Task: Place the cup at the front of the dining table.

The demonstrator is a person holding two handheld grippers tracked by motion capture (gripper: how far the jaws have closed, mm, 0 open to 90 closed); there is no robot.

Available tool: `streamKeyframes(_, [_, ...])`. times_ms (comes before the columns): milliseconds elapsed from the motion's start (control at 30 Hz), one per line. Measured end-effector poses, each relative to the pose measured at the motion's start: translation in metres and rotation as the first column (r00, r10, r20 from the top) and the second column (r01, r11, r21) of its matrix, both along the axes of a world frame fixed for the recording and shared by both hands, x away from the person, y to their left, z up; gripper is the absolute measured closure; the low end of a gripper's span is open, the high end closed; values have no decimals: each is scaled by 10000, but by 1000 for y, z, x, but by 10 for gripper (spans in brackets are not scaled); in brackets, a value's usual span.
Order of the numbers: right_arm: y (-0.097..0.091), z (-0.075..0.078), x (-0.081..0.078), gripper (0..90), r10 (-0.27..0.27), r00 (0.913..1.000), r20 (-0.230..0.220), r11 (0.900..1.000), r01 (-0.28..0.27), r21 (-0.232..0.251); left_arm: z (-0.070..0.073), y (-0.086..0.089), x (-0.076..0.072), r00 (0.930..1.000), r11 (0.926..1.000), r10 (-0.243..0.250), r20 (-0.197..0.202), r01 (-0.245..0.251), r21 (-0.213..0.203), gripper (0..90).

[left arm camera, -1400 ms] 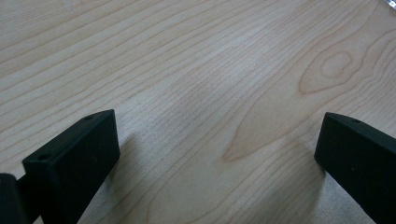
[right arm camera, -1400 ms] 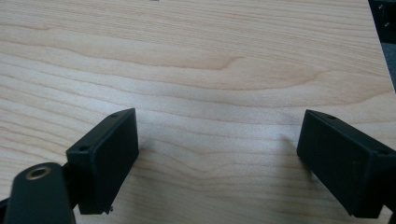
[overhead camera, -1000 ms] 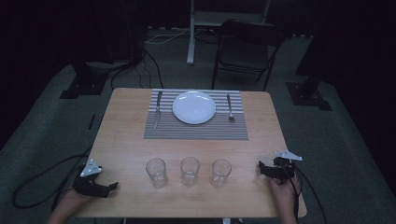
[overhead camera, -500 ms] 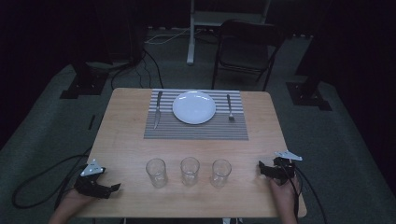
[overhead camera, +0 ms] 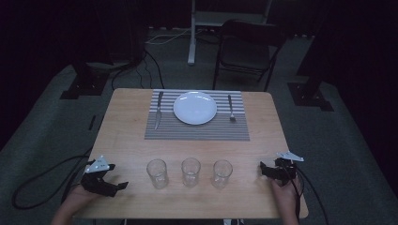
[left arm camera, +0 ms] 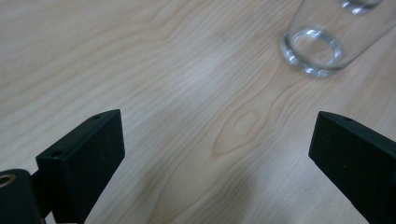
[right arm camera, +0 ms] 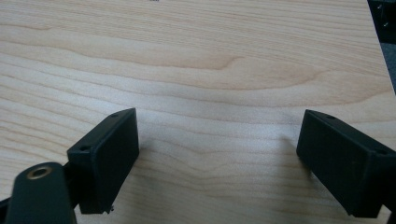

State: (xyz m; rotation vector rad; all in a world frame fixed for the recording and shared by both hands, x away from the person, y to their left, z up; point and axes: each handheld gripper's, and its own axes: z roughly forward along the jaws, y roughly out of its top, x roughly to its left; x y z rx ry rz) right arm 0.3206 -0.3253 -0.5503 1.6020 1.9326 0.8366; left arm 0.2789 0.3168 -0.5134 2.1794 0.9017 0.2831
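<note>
Three glasses (overhead camera: 190, 171) stand in a row near the front edge, with narrow gaps between them. Behind them a wide strip of bare table (overhead camera: 131, 145) lies free up to the striped placemat (overhead camera: 197, 130).

My black tongs (overhead camera: 123, 185) hover over a pale wood-grain worktop (overhead camera: 126, 140); clear glasses (overhead camera: 157, 173), white plate (overhead camera: 195, 108), grey-striped placemat (overhead camera: 197, 131).

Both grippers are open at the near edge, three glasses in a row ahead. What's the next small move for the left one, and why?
Probably ease the left gripper toward the nearest glass. Its jaws stand wide with only bare table between them, and that glass sits just ahead and to one side, upright, apart from the others.
</note>
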Motion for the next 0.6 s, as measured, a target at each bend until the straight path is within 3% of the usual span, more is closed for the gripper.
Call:
streamKeyframes(167, [0,0,0,130,2,10000,12,10000,-2,-5,17,-11,0,9980,9979,-619,129,621,-184,39])
streamKeyframes(233, [0,0,0,130,1,10000,13,10000,-1,-1,20,-12,1,9978,9979,-616,258,621,-184,39])
streamKeyframes(300, [0,0,0,130,1,10000,20,10000,-1,2,30,-14,2,9965,9938,-772,325,795,-778,39])
streamKeyframes(400, [0,0,0,130,-1,10000,22,10000,1,3,40,-19,0,9933,9880,-1047,495,1096,-1088,40])
streamKeyframes(600, [0,0,0,130,12,10000,25,10000,-12,-16,54,-32,-1,9862,9843,-1464,775,1530,-879,39])
